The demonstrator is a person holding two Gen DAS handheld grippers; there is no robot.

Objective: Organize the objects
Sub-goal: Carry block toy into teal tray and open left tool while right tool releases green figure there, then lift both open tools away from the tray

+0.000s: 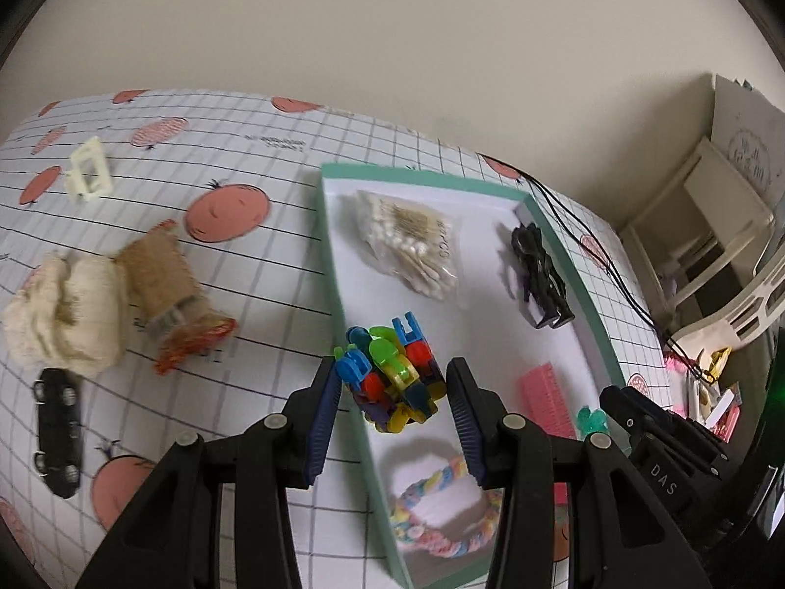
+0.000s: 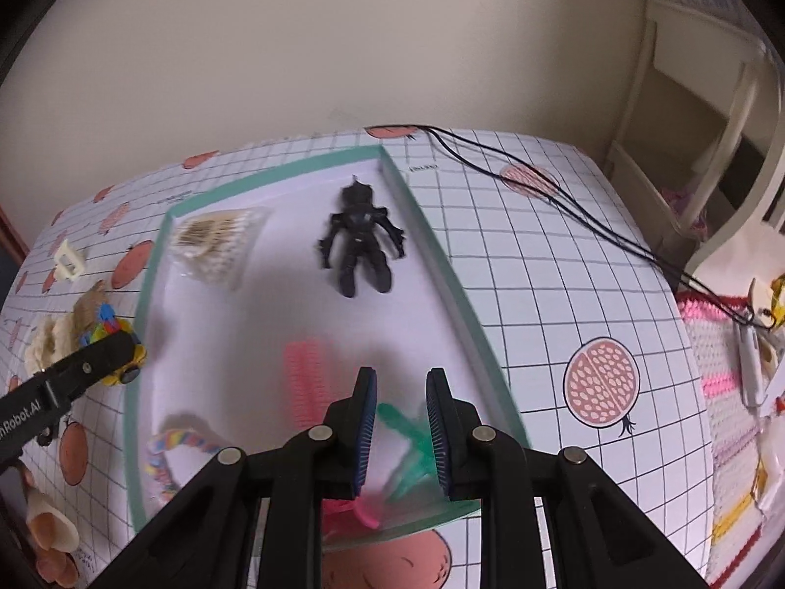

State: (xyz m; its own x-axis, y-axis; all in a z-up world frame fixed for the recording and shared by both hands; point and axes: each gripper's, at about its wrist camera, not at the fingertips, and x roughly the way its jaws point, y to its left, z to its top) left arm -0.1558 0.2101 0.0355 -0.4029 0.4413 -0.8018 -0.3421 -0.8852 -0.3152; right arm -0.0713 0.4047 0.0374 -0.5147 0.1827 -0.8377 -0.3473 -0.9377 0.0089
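Note:
A green-rimmed tray (image 1: 564, 265) with a white floor lies on the checked tablecloth. My left gripper (image 1: 395, 388) hangs over the tray's left rim, shut on a toy of colourful plastic links (image 1: 392, 373). The right wrist view shows that gripper (image 2: 117, 348) and the toy (image 2: 105, 324) at the tray's (image 2: 441, 265) left side. My right gripper (image 2: 402, 422) stands open low over the tray's near end, above blurred green and pink plastic pieces (image 2: 409, 446). In the tray lie a black figure (image 2: 360, 240), a bag of cotton swabs (image 1: 412, 240), a pink comb (image 1: 544, 397) and a pastel braided band (image 1: 441, 510).
Left of the tray on the cloth are a cream claw clip (image 1: 88, 172), a cream scrunchie (image 1: 64, 314), a brown bundle with orange netting (image 1: 171, 289) and a black toy car (image 1: 56, 437). Black cords (image 2: 564, 196) trail across the far right of the table. Knitted items (image 2: 721, 373) lie beyond its right edge.

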